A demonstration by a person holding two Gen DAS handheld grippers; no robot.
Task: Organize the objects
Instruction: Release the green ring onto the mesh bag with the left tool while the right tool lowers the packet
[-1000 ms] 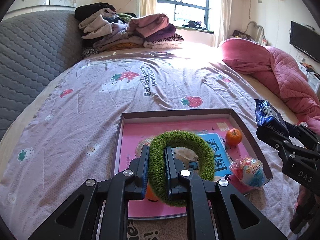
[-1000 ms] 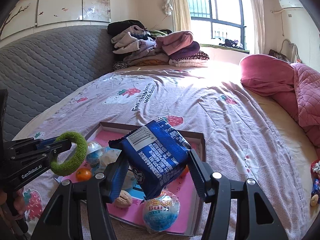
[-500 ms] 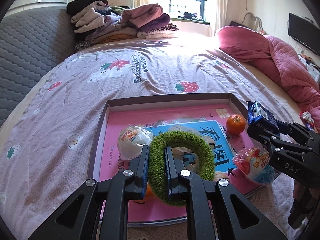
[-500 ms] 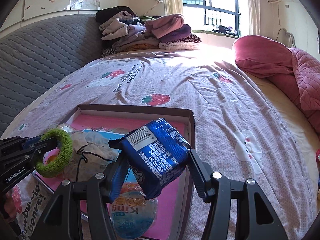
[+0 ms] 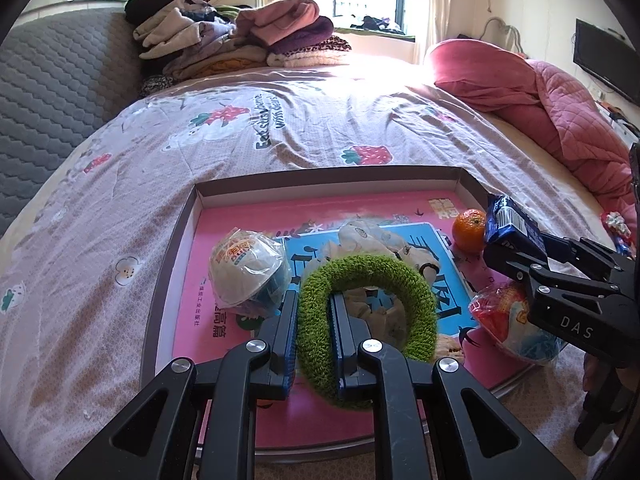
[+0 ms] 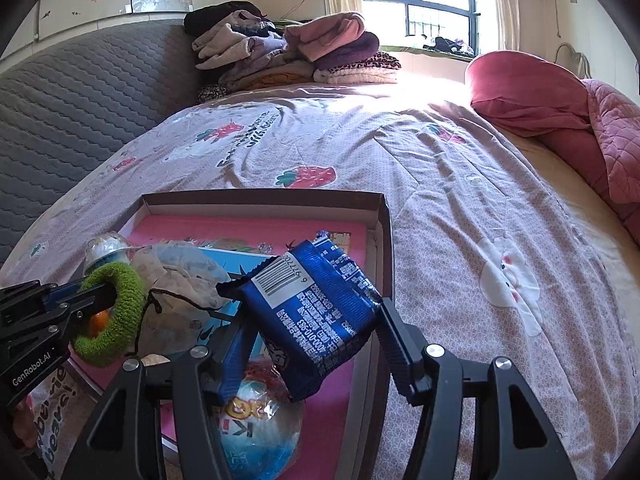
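A shallow brown tray [image 5: 320, 178] with a pink and blue picture floor lies on the bed. My left gripper [image 5: 314, 300] is shut on a fuzzy green ring [image 5: 408, 280], hanging low over the tray's near half. My right gripper [image 6: 310, 312] holds a blue snack packet [image 6: 320, 320] above the tray's right side; its jaws are opening slightly, but the packet is still pinched between the pads. In the tray lie a small orange [image 5: 469, 229], a wrapped white toy egg [image 5: 248, 268], a red and blue wrapped egg [image 5: 508, 320] and a pale cloth pouch [image 5: 376, 240].
The tray rests on a lilac strawberry-print sheet [image 5: 312, 128]. Folded clothes [image 5: 240, 40] are stacked at the bed's far end, a pink quilt [image 5: 560, 100] lies on the right, and a grey padded headboard [image 5: 48, 92] runs along the left.
Both grippers have sunk toward the tray, which now looks larger and nearer. The ring and the packet stay in their grips; the packet tilts a little more.
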